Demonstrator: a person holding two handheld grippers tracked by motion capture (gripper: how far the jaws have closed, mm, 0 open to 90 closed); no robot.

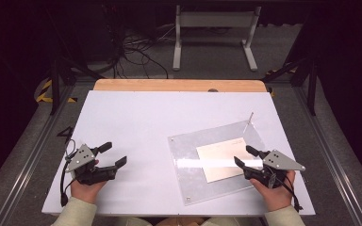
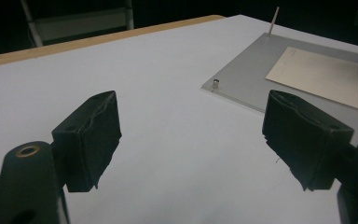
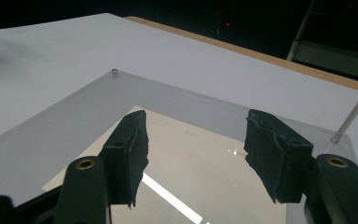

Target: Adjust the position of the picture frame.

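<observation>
From the high view, the right gripper (image 1: pixel 245 157) sits over the near right part of a clear acrylic plate (image 1: pixel 188 155) that lies on the white table (image 1: pixel 122 117); its jaws stand wide apart and hold nothing. Under them lies a cream card (image 1: pixel 219 153), a flat rectangle whose long axis runs roughly left to right across the plate, tilted a little. The card lies just ahead of and to the left of the jaws, so the right hand is plainly the nearer one. The left gripper (image 1: pixel 115 155) rests well apart on bare table at the near left, jaws also wide and empty. A thin upright pin (image 1: pixel 250 117) stands at the plate's far right corner.

In the left gripper view, the gaping jaws frame empty tabletop; the plate (image 2: pixel 242 84) and the card (image 2: pixel 317 74) lie off to the right and farther on, a small stud (image 2: pixel 216 84) marking the plate's corner.

In the right gripper view, the spread jaws hang directly above the card (image 3: pixel 196 154), both tips over its surface, with the pin (image 3: pixel 352 116) to the right and a corner stud (image 3: pixel 114 73) beyond. I judge the card is to be reached by coming down and forward from here
</observation>
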